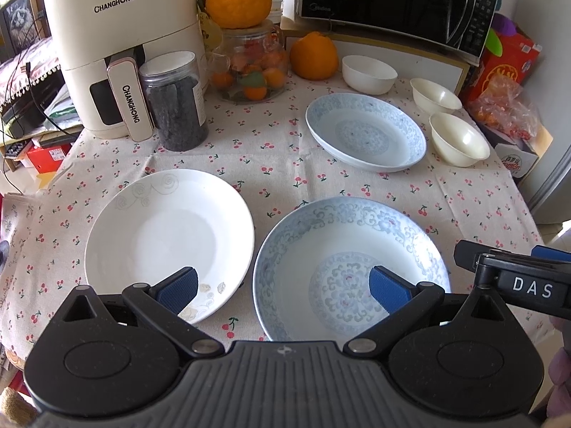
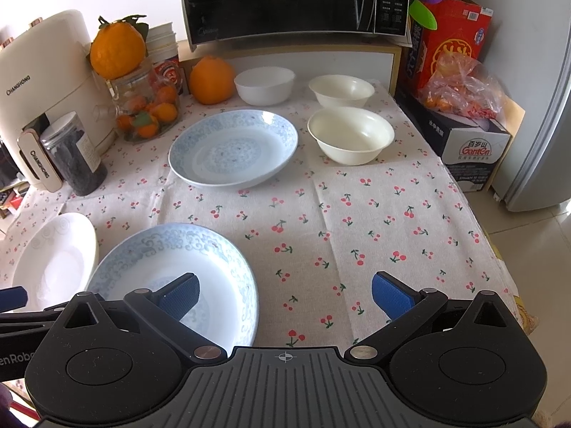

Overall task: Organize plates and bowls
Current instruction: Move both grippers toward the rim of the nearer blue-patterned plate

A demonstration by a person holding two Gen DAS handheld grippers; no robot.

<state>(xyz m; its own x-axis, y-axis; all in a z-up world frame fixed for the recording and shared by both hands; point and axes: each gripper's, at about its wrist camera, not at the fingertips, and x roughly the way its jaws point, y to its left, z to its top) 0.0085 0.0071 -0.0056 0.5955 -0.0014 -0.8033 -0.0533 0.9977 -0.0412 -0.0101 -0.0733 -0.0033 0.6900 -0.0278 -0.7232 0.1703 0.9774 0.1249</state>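
A white plate (image 1: 167, 235) lies front left on the cherry-print cloth, and a blue-patterned plate (image 1: 342, 249) lies beside it on the right. A second blue-patterned plate (image 1: 365, 130) lies farther back. Three bowls stand at the back right: a white bowl (image 1: 369, 73) and two cream bowls (image 1: 433, 100) (image 1: 458, 139). My left gripper (image 1: 283, 289) is open and empty, above the near edges of the white and near blue plates. My right gripper (image 2: 285, 296) is open and empty, over the near blue plate's (image 2: 200, 271) right rim and bare cloth.
An air fryer (image 1: 117, 53), a dark jar (image 1: 175, 103), a glass jar of small oranges (image 1: 251, 67), loose oranges (image 1: 314, 55) and a microwave (image 1: 392, 3) line the back. Boxes and a bag (image 2: 460, 89) stand at the right. The table's right edge (image 2: 499, 249) drops to floor.
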